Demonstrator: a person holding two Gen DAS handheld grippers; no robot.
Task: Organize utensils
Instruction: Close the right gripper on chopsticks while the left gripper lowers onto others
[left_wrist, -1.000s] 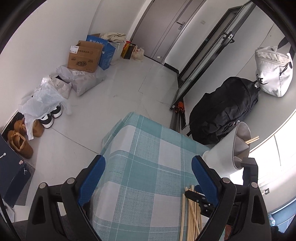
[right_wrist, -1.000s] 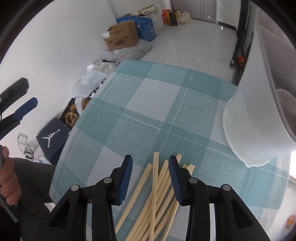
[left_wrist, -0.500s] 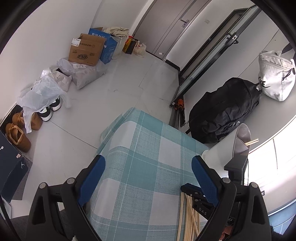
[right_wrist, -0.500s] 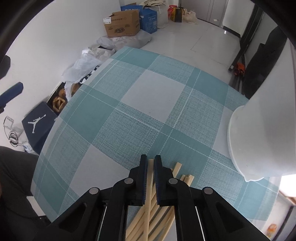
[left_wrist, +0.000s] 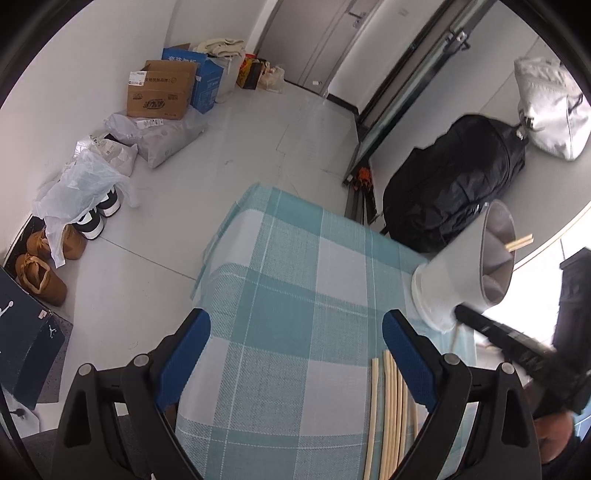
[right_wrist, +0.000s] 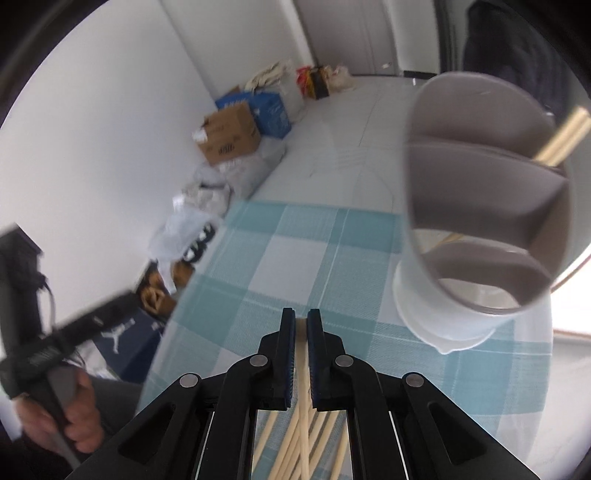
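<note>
Several pale wooden chopsticks (left_wrist: 388, 413) lie in a bundle on the teal checked tablecloth (left_wrist: 295, 302). My right gripper (right_wrist: 301, 321) is shut on one chopstick (right_wrist: 302, 369) and holds it lifted above the bundle (right_wrist: 295, 443), left of the white utensil holder (right_wrist: 480, 229). The holder has divided grey compartments, and a chopstick (right_wrist: 561, 140) stands in the far one. My left gripper (left_wrist: 295, 332) is open and empty over the cloth, left of the bundle. The holder (left_wrist: 465, 273) is at its right.
The table's far edge (left_wrist: 258, 192) drops to a white floor. On the floor are a cardboard box (left_wrist: 159, 92), bags and shoes (left_wrist: 40, 269) on the left, and a black backpack (left_wrist: 454, 184) behind the holder.
My right gripper has risen and tilted up with the chopstick pinched in it, closer to the holder's mouth. One second ago it was open over the bundle. The left gripper stayed open, nearly still.
</note>
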